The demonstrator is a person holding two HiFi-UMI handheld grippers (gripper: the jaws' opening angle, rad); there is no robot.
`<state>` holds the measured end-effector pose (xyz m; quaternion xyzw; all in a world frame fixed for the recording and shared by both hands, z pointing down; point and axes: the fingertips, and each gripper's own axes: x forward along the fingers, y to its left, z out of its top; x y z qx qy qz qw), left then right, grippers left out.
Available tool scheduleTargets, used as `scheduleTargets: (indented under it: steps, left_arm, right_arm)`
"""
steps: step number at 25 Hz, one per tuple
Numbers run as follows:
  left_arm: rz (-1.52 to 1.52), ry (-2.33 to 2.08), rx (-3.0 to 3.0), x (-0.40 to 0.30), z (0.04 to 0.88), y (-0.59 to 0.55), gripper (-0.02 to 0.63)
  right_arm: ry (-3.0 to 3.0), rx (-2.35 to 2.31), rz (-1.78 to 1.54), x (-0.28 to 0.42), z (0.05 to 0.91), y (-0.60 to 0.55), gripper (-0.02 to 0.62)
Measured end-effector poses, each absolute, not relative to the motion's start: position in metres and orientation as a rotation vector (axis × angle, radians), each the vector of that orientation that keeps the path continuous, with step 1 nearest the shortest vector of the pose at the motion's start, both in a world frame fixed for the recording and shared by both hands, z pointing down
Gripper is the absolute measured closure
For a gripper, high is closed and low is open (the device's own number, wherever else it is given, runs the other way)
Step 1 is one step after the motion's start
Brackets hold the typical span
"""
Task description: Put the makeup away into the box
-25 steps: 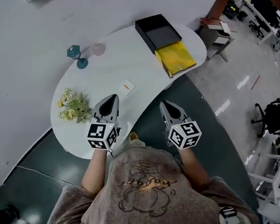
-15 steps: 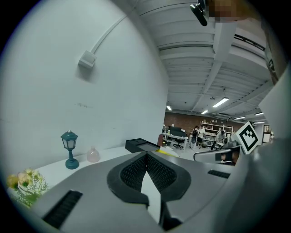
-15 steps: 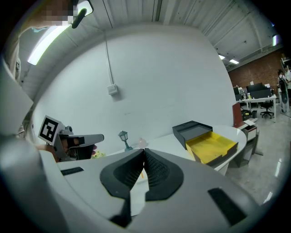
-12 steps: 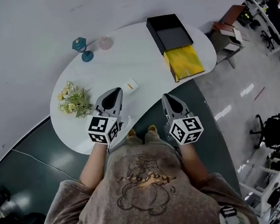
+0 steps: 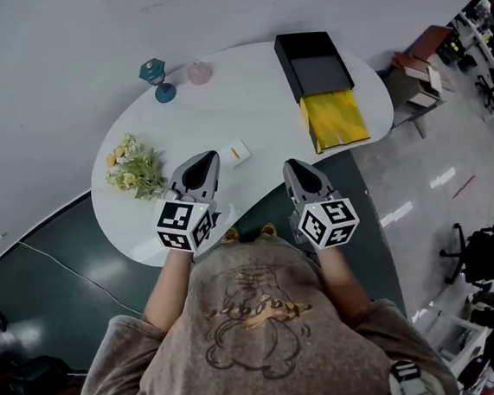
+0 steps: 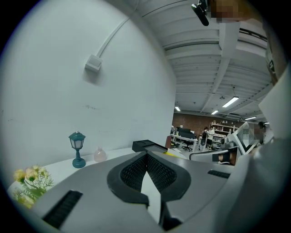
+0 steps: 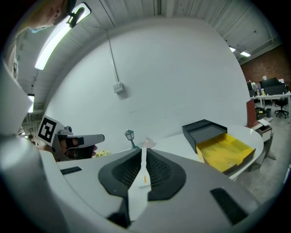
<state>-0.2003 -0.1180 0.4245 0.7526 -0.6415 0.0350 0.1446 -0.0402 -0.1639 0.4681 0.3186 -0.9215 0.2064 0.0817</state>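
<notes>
A small white makeup item with an orange stripe [image 5: 238, 152] lies flat on the white table [image 5: 247, 105], just ahead of and between my two grippers. The black box [image 5: 314, 64] stands at the table's far right, its yellow tray [image 5: 337, 119] pulled out toward me. My left gripper [image 5: 200, 162] hovers over the table's near edge, shut and empty, with its tips touching [image 6: 146, 154]. My right gripper [image 5: 294, 167] hangs off the near edge. Its jaws [image 7: 142, 150] are opening to a thin slit with nothing between them. Through that slit the makeup item [image 7: 144, 180] shows.
A teal lamp [image 5: 159, 79] and a pink bottle [image 5: 198, 72] stand at the table's back. A bunch of flowers [image 5: 136, 168] lies left of my left gripper. Dark floor lies under the right gripper, and office chairs and desks stand far right.
My right gripper has drifted forward toward the table's near edge. The left one has shifted only slightly. The head view has swung, so the table sits further right in the picture.
</notes>
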Motion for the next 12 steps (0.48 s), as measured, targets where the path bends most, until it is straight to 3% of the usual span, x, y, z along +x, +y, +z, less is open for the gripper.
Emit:
scheduleTargets:
  steps: [12]
  left_arm:
    - [0.09,-1.894,2.131,-0.22,0.424,-0.116,0.586]
  right_arm:
    - [-2.737,0.753,0.64,-0.089,0.473,-0.174,0.356]
